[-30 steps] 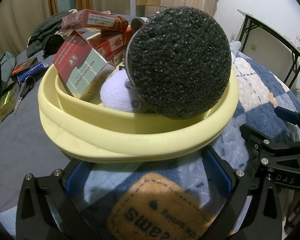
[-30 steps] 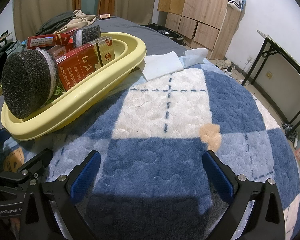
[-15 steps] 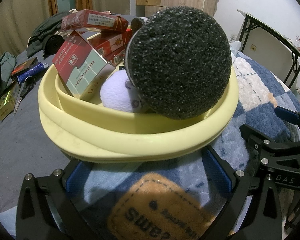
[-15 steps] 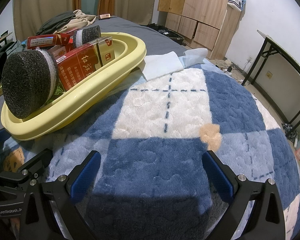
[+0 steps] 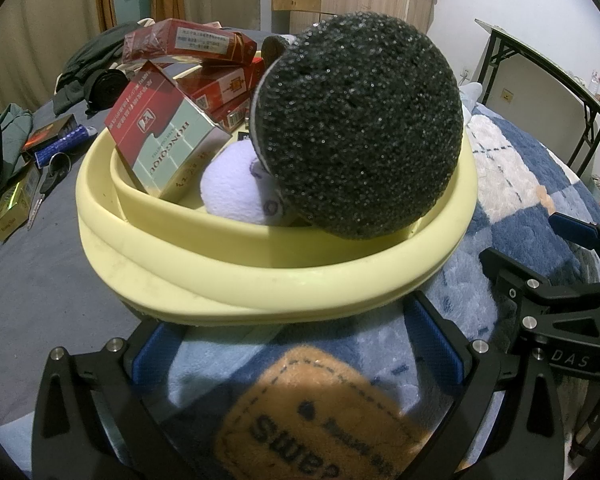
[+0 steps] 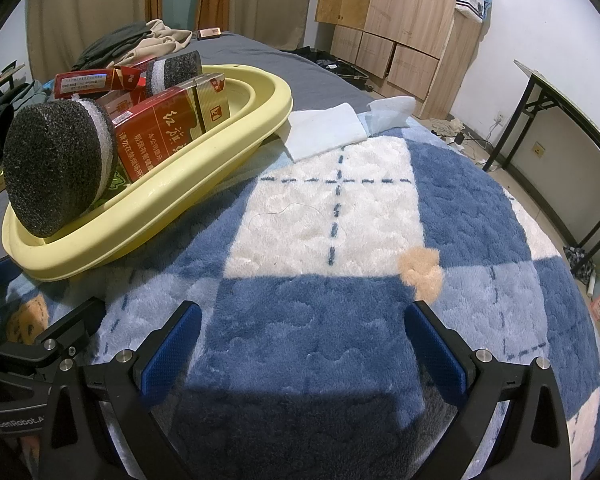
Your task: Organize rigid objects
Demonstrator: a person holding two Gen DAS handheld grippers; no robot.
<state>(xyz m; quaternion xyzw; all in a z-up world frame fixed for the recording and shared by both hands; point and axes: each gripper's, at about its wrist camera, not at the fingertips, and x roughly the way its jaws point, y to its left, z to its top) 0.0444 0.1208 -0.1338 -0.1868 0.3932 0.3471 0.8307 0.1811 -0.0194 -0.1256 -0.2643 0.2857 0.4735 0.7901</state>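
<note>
A yellow oval basin (image 5: pixel 260 292) (image 6: pixel 148 224) sits on a blue and white plush blanket. It holds a big black foam disc (image 5: pixel 360 128) (image 6: pixel 52 164), several red cigarette cartons (image 5: pixel 160 128) (image 6: pixel 168 136), a second foam disc (image 6: pixel 176 74) and a white plush ball (image 5: pixel 236 184). My left gripper (image 5: pixel 296 344) is open and empty, just in front of the basin's near rim. My right gripper (image 6: pixel 300 344) is open and empty over the blanket, to the right of the basin.
Small boxes, a blue tube and scissors (image 5: pixel 44 184) lie on the grey sheet left of the basin. White cloths (image 6: pixel 324 130) lie beyond the basin. A black-framed table (image 6: pixel 572 120) stands at the right, wooden cupboards (image 6: pixel 400 20) at the back.
</note>
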